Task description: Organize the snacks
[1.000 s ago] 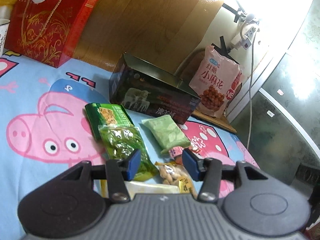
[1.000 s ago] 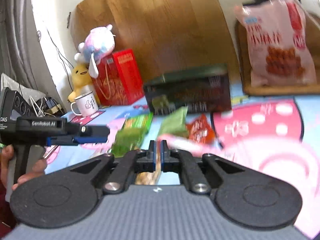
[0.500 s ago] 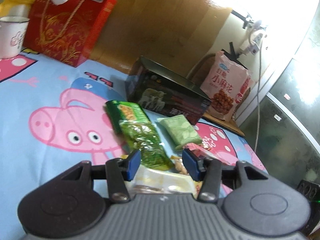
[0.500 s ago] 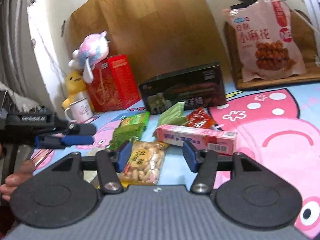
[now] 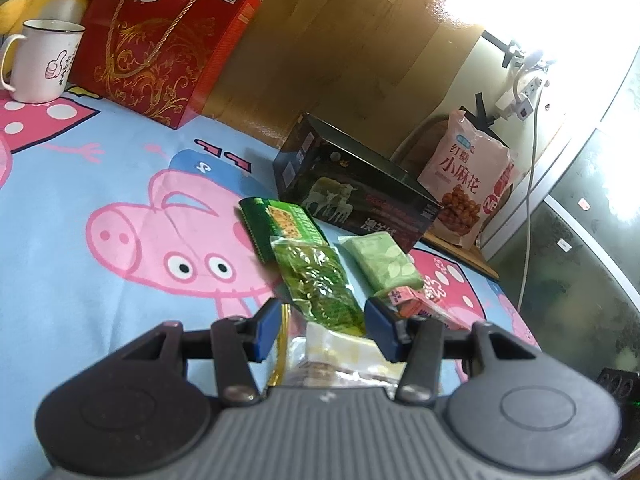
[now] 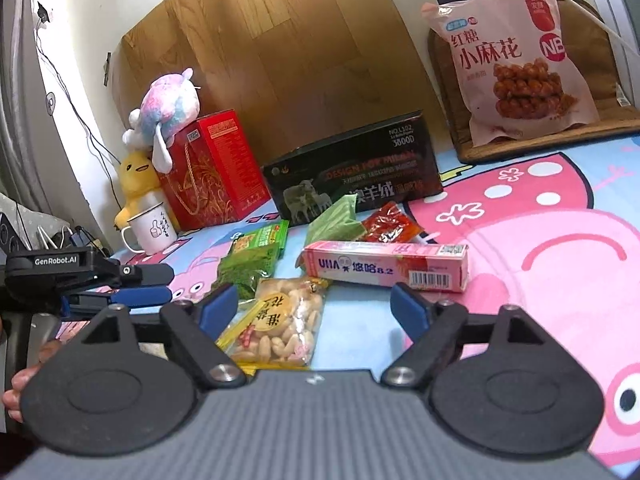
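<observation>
Snack packets on a blue cartoon-pig printed sheet (image 6: 580, 184); both tools spread, gripping nothing.

Right tool (image 6: 314, 310): jaws wide, above clear peanut packet with yellow label (image 6: 280, 324); long pink cardboard box (image 6: 386, 266) just beyond. Left tool (image 5: 322, 330): jaws apart, over a pale clear-wrapped packet (image 5: 340, 350); crinkled green foil packet (image 5: 316, 282) ahead, pale green pouch (image 5: 384, 262) beside it, dark rectangular carton (image 5: 352, 196) behind. Large pink twist-snack bag (image 6: 516, 60) upright at rear.

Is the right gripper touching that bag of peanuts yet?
Cannot tell. In the right wrist view, the open right gripper straddles the peanut bag; its left finger overlaps the bag's yellow edge, so no gap or contact shows plainly.
</observation>
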Demonstrator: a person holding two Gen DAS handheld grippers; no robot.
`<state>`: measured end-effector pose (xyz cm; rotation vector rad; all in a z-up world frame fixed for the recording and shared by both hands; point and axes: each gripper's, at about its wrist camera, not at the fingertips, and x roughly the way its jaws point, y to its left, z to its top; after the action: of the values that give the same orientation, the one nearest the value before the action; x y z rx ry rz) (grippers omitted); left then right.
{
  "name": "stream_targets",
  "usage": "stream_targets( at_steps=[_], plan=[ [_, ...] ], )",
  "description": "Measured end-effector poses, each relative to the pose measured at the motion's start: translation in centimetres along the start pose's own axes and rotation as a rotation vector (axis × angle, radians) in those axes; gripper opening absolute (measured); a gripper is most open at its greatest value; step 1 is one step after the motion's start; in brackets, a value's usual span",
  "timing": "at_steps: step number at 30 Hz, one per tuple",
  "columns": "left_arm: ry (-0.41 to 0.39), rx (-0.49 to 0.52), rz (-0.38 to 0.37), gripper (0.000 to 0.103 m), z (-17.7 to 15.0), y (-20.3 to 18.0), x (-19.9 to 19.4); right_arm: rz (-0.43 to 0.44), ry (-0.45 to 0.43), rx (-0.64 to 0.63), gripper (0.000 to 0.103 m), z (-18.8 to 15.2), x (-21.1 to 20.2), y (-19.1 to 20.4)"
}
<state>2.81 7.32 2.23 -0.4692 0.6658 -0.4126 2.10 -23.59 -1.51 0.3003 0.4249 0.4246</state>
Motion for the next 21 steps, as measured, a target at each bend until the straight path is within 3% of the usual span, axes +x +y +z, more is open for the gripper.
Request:
stream_targets(
  at_steps=[21],
  plan=[
    [0.019, -0.009, 0.006, 0.047, -0.04, 0.36, 0.53, 0.01, 0.043, 0.044, 0.086, -0.09, 0.67, -0.52]
  ],
)
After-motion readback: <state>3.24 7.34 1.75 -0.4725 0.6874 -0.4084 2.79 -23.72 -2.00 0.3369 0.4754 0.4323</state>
